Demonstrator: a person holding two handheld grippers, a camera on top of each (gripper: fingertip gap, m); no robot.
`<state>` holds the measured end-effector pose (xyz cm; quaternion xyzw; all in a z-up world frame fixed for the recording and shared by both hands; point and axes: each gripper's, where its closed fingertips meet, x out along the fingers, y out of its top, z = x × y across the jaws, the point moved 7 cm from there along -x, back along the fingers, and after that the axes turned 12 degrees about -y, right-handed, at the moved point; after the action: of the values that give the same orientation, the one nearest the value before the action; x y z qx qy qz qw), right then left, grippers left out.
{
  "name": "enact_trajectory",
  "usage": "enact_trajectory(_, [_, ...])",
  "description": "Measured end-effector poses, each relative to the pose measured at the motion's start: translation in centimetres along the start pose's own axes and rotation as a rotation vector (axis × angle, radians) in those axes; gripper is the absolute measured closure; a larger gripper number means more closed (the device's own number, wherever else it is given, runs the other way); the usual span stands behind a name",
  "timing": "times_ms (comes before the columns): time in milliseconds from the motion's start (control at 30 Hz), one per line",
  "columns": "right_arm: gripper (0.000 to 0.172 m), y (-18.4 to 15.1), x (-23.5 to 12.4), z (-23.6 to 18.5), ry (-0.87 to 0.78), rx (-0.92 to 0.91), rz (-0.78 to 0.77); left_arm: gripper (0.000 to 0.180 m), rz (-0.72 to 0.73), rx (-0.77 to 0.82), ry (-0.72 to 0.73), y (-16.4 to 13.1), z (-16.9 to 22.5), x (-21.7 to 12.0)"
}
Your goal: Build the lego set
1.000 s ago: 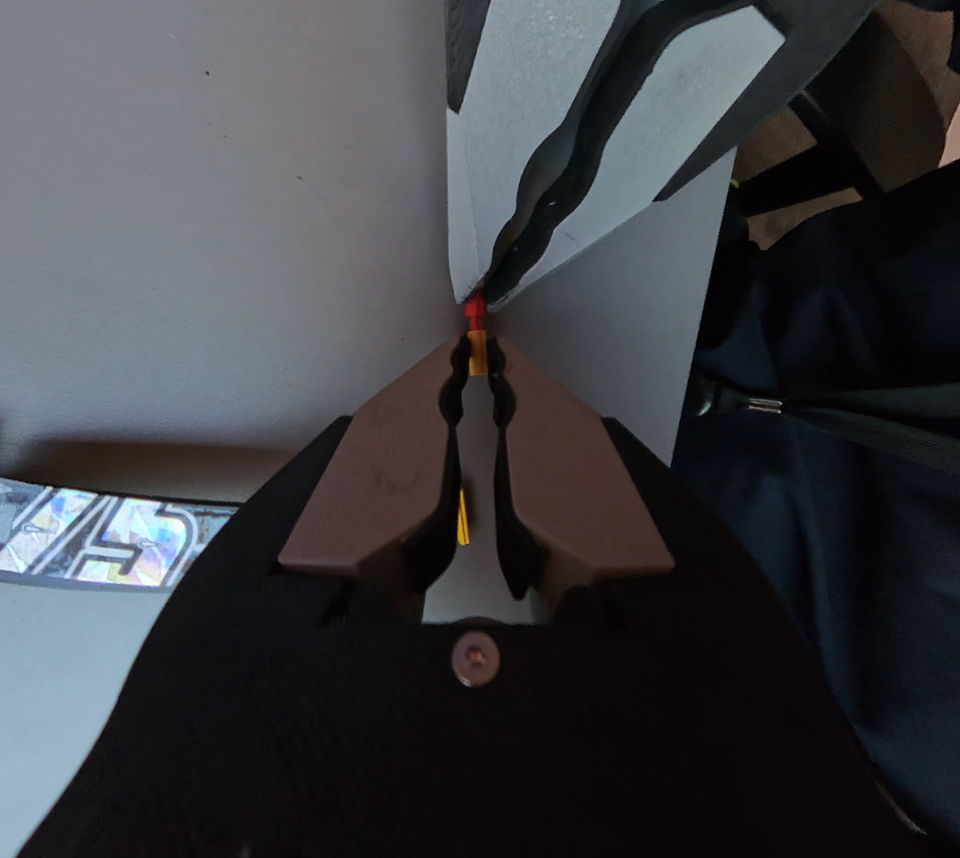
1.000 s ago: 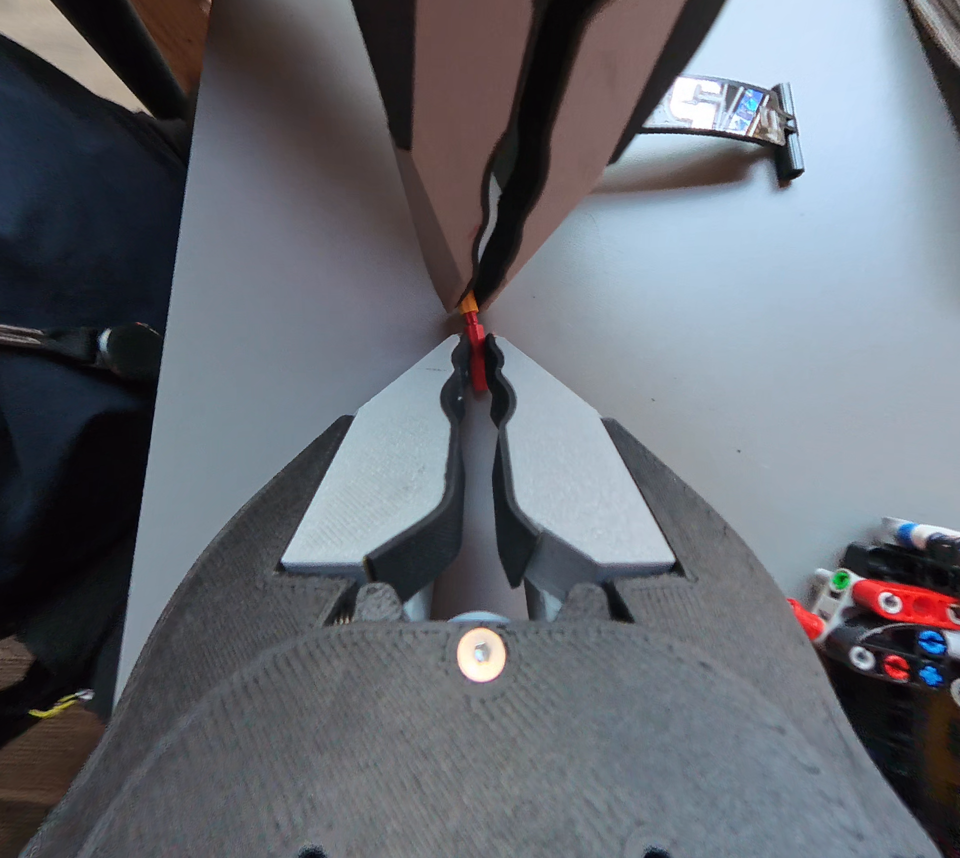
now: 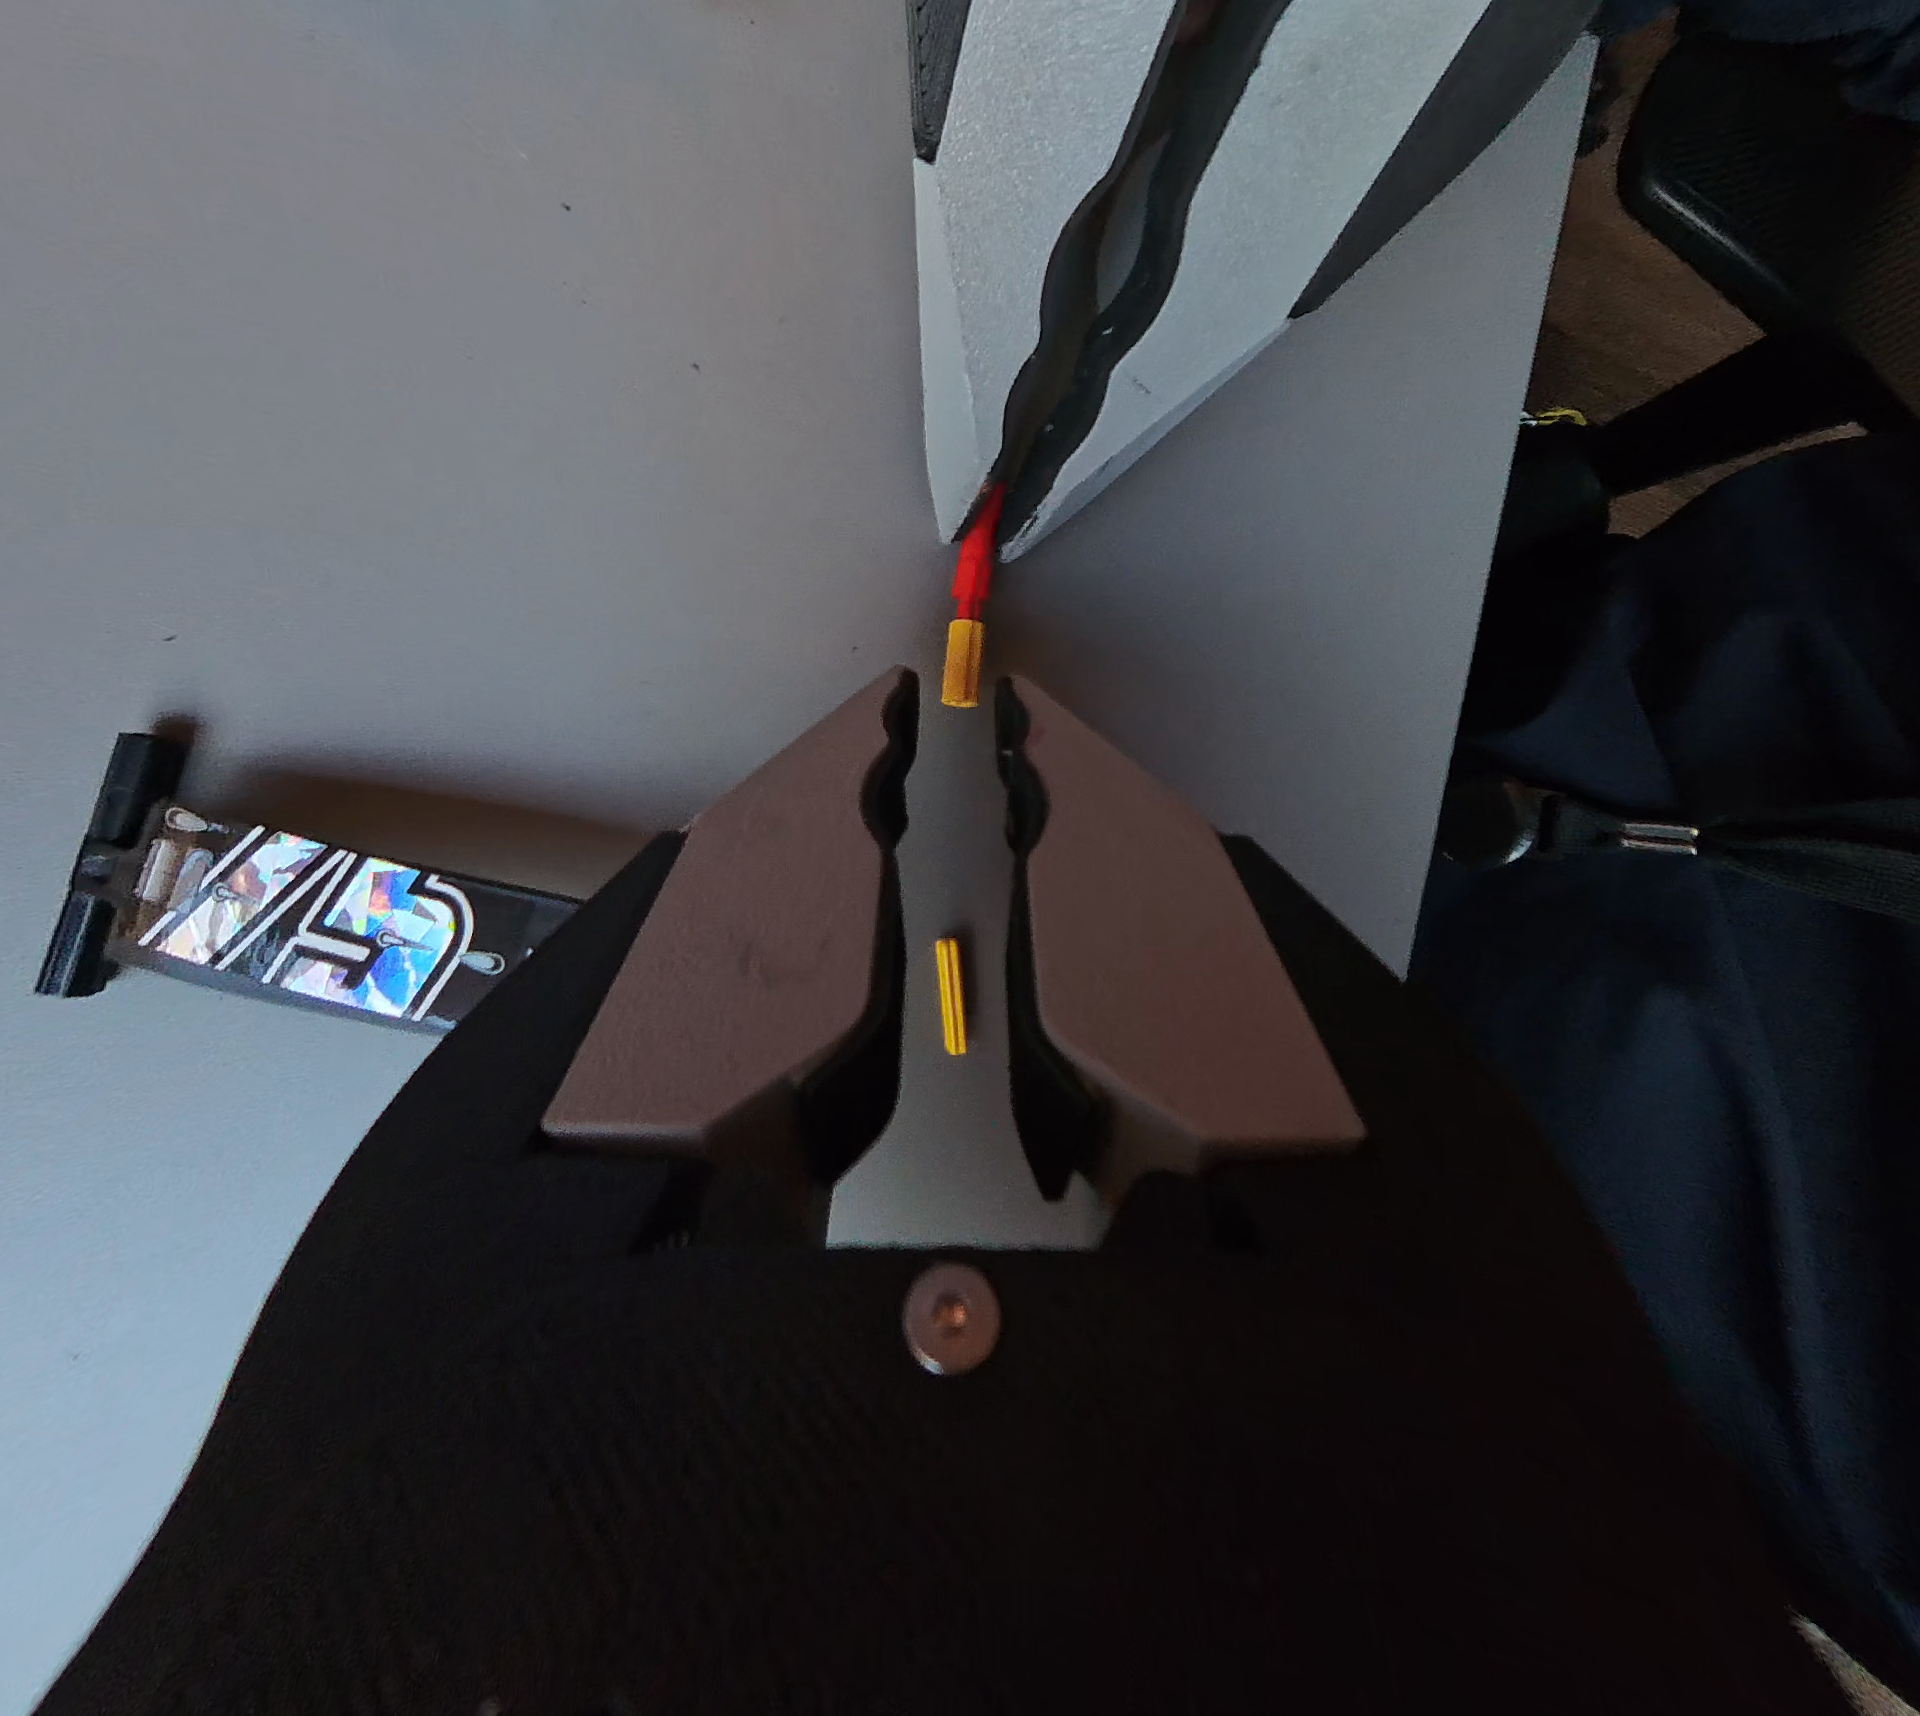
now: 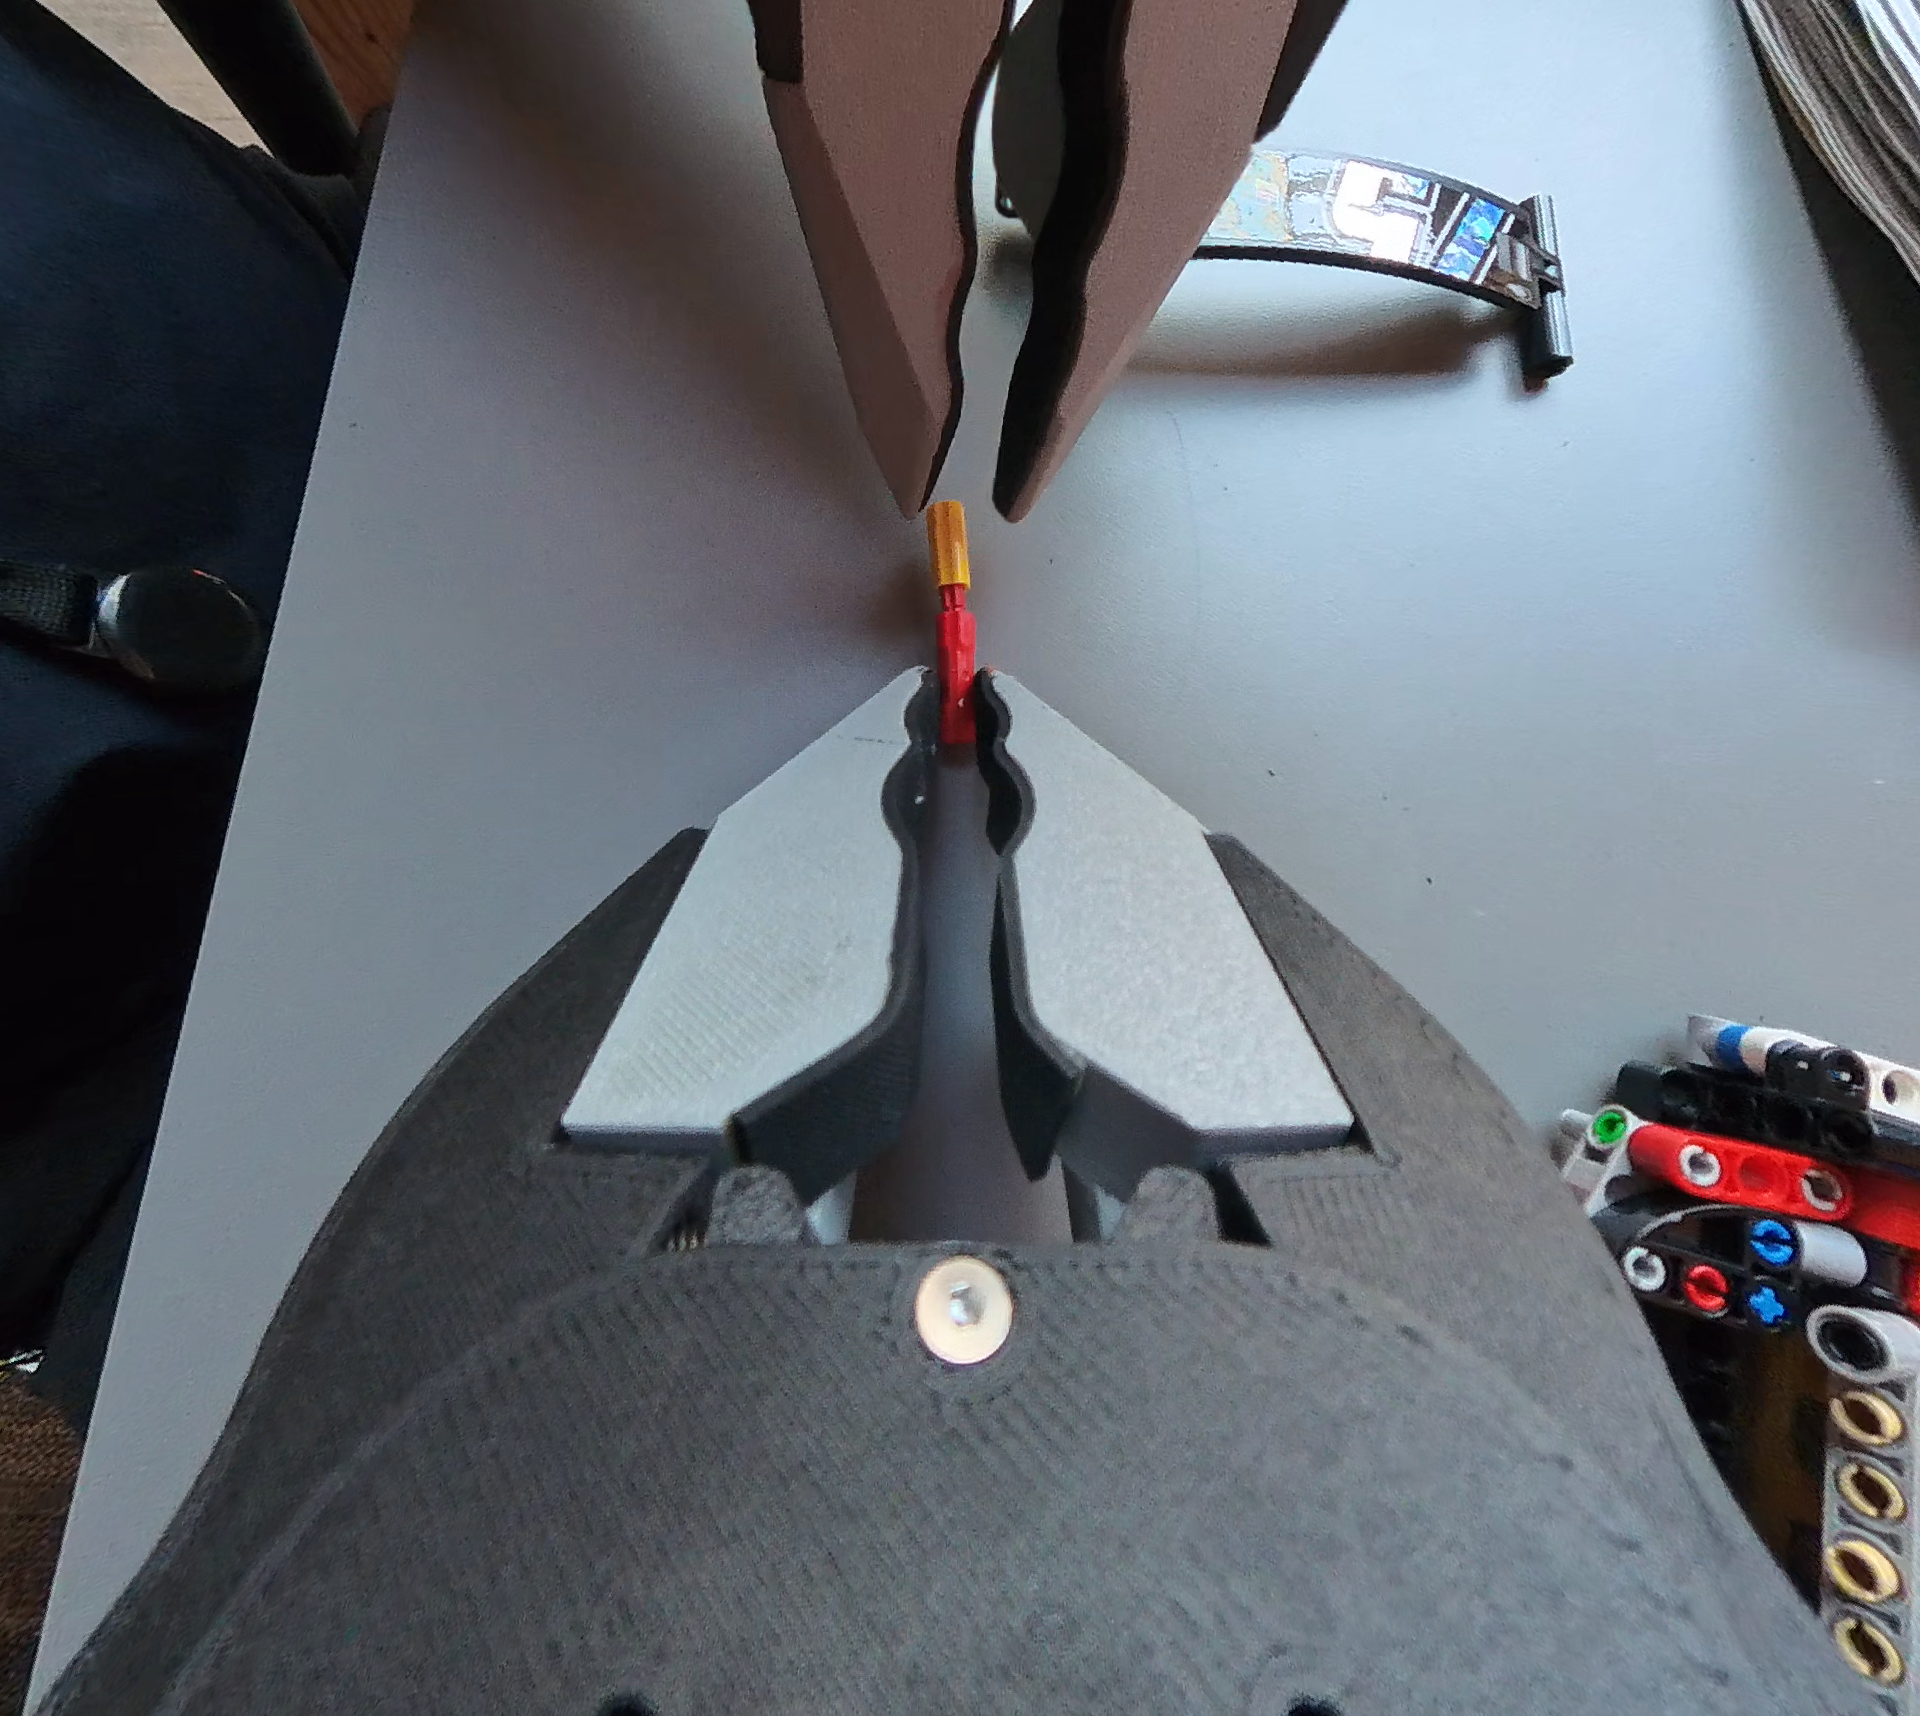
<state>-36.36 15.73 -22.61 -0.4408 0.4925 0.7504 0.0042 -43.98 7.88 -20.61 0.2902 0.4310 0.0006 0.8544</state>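
Left gripper (image 3: 957, 698) jaws stood slightly apart, gripping nothing; right gripper (image 4: 958, 698) faced it tip-to-tip, pads clamped on a small piece.

Bare grey table (image 4: 1455, 627) around both grippers; brick pile (image 4: 1766, 1230) at right edge

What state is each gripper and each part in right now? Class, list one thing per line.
Right gripper: shut on the red pin.
Left gripper: open, holding nothing.
Red pin: clamped, pushed into the orange sleeve.
Orange sleeve: on the pin's tip, clear of the brown fingers.
Yellow axle: loose on the table.
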Motion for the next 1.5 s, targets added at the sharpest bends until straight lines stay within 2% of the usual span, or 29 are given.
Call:
enact_trajectory(167, [0.167,0.0,0.0,0.0,0.01,0.011,0.0,0.175,-0.017,0.021,-0.008,-0.3,-0.1,1.0])
enact_trajectory(700, [0.168,0.1,-0.1,0.1,0.021,0.028,0.011,0.176,0.031,0.013,-0.067,-0.5,-0.5,0.9])
enact_trajectory(1100, [0.164,-0.5,-0.9,1.0,0.017,0.07,0.006,0.176,-0.015,0.054,0.002,-0.7,-0.7,0.4])
enact_trajectory(1500, [0.172,-0.6,-0.5,0.5,0.074,0.082,-0.015,0.176,-0.024,0.061,-0.008,-0.6,-0.3,0.7])
